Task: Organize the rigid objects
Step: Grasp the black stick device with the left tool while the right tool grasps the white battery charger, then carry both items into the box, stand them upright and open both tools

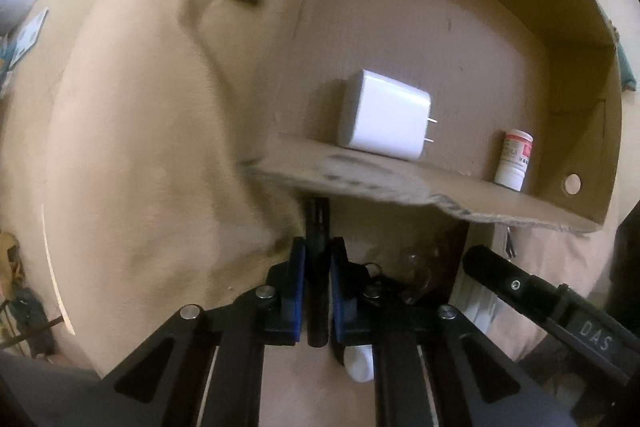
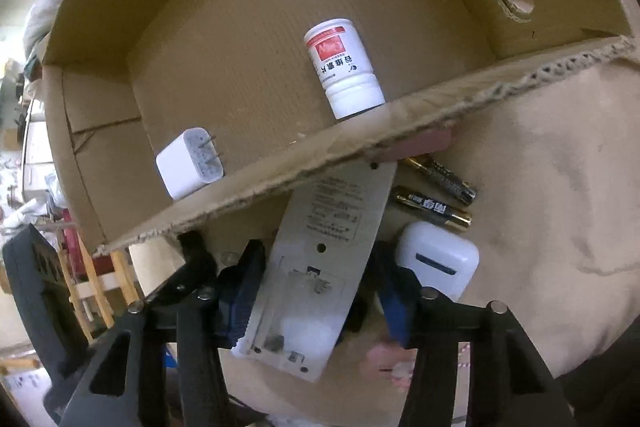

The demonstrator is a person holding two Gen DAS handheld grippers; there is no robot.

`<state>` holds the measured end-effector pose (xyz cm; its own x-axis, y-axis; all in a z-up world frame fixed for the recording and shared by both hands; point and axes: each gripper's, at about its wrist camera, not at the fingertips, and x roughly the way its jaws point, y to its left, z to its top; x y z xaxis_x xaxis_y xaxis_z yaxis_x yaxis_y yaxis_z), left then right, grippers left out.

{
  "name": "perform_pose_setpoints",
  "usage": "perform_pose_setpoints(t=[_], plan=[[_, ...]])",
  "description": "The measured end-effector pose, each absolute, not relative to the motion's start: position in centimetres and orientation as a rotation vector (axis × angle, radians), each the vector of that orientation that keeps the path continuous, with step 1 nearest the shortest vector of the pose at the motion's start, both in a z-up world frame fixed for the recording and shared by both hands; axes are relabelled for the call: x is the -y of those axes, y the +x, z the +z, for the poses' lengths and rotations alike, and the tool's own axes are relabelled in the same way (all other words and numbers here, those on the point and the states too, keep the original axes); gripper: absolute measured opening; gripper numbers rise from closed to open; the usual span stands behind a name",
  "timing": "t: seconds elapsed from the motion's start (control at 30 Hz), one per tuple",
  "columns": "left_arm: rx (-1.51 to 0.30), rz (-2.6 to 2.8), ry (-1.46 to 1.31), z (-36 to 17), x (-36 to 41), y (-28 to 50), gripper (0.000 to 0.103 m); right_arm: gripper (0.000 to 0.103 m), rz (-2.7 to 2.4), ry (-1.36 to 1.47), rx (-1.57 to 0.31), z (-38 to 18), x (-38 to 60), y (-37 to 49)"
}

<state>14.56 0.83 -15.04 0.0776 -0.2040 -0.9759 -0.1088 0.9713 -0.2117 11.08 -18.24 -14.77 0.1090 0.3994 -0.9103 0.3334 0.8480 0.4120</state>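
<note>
Two grips at once: our left gripper [image 1: 317, 291] has its jaws pinched on a slim black stick [image 1: 317, 267], and our right gripper [image 2: 316, 291] straddles a flat white remote [image 2: 316, 267], though we cannot tell if both pads press yet. Both lie on the tan cover before the cardboard box [image 1: 472, 199], which holds a charger [image 1: 384, 119] and pill bottle [image 2: 344, 67]. We should lift straight, clearing the box's near wall.
</note>
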Motion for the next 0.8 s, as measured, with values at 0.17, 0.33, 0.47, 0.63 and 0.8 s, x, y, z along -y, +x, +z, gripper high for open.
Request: perform_pose_setpoints(t=[0.17,0.33,0.47,0.63,0.8], plan=[[-1.460,-0.074,-0.241,-13.6,-1.7,14.1,0.010,0.046,0.103,0.551,-1.464,-13.7,18.2,9.3],[-1.439,-0.064,-0.204,-12.9,-1.5,13.4,0.010,0.046,0.134,0.495,-1.436,-12.8,17.3,8.2],[-1.425,-0.046,-0.179,-12.7,-2.2,13.1,0.010,0.046,0.158,0.492,-1.404,-11.9,17.6,7.1],[-1.391,-0.042,-0.188,-11.6,-1.5,12.6,0.010,0.046,0.191,0.486,-1.337,-9.0,18.7,5.9],[-1.330,-0.048,-0.145,-10.8,-1.4,12.0,0.010,0.046,0.266,0.495,-1.247,-5.1,20.2,4.8]])
